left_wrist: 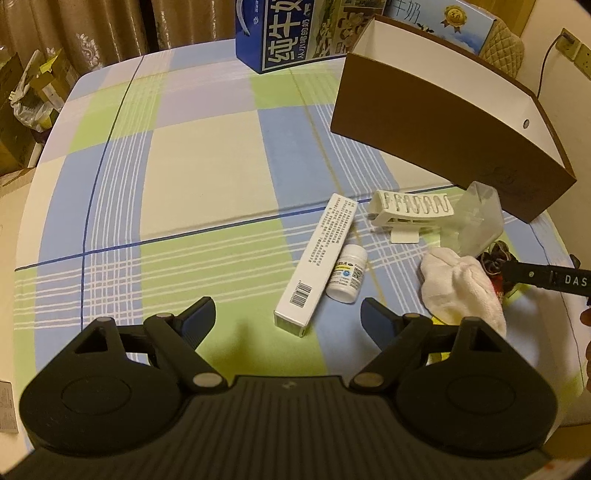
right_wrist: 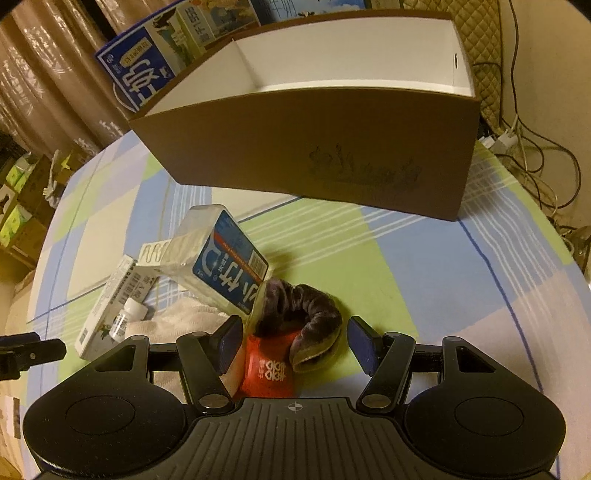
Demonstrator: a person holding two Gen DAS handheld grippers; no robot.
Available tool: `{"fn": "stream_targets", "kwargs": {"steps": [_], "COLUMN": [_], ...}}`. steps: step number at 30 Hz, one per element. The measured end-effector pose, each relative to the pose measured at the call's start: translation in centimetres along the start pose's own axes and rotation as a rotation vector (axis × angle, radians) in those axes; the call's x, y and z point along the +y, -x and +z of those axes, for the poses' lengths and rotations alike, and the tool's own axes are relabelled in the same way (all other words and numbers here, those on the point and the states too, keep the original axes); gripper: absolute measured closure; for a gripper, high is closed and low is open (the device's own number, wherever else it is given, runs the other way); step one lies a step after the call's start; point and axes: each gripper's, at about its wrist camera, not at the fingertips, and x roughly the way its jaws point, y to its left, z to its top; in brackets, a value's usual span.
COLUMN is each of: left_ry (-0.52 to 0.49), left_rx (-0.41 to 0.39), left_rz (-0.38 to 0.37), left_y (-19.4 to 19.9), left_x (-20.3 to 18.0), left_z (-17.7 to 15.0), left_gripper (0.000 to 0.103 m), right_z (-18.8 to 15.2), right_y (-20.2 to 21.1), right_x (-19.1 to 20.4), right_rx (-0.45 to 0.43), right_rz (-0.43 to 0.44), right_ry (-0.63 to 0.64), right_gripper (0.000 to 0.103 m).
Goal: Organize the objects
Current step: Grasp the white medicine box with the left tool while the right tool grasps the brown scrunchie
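Observation:
A brown box (left_wrist: 443, 140) with a white inside (right_wrist: 332, 62) stands open on the checked cloth. In front of it lie a long white carton (left_wrist: 317, 258), a small white pill bottle (left_wrist: 347, 275), a white plastic rack (left_wrist: 410, 214), a clear plastic case (left_wrist: 480, 218) with a blue label (right_wrist: 229, 266), a white towel (left_wrist: 458, 288), a dark velvet scrunchie (right_wrist: 306, 317) and a red packet (right_wrist: 267, 369). My left gripper (left_wrist: 288, 319) is open, just short of the carton's near end. My right gripper (right_wrist: 295, 343) is open around the scrunchie and red packet.
Blue milk cartons (left_wrist: 273, 33) stand behind the box at the table's far edge. Curtains (left_wrist: 92, 29) and stacked boxes (left_wrist: 22, 110) fill the left side. Cables (right_wrist: 528, 147) and a wall socket (left_wrist: 572, 48) lie to the right. Bare checked cloth (left_wrist: 166, 184) spreads to the left.

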Motion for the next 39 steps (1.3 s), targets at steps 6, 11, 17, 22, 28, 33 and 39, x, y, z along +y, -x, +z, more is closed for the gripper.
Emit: {"fn": "stream_targets", "kwargs": {"steps": [6, 11, 17, 22, 28, 33, 39], "left_ry": [-0.003, 0.002, 0.005, -0.015, -0.067, -0.126, -0.183], "left_rx": [0.002, 0.007, 0.01, 0.007, 0.015, 0.036, 0.055], "left_rz": [0.007, 0.009, 0.01, 0.014, 0.005, -0.006, -0.029], "left_y": [-0.5, -0.8, -1.1, -1.4, -2.7, -4.4, -6.3], "left_x": [0.0, 0.2, 0.3, 0.3, -0.2, -0.6, -1.3], "left_z": [0.4, 0.5, 0.4, 0.4, 0.9, 1.6, 2.3], "left_gripper": [0.02, 0.02, 0.02, 0.025, 0.037, 0.051, 0.072], "right_z": [0.5, 0.7, 0.6, 0.7, 1.5, 1.6, 1.5], "right_y": [-1.0, -1.7, -1.9, -1.0, 0.6, 2.0, 3.1], "right_x": [0.0, 0.1, 0.1, -0.3, -1.5, -3.0, -4.6], "right_rx": [0.012, 0.022, -0.003, -0.05, -0.103, -0.129, -0.146], "right_rz": [-0.003, -0.009, -0.02, -0.008, -0.006, -0.013, -0.047], "right_ry": [-0.001, 0.006, 0.046, 0.066, 0.012, -0.049, -0.102], "right_gripper": [0.043, 0.043, 0.058, 0.083, 0.083, 0.083, 0.083]}}
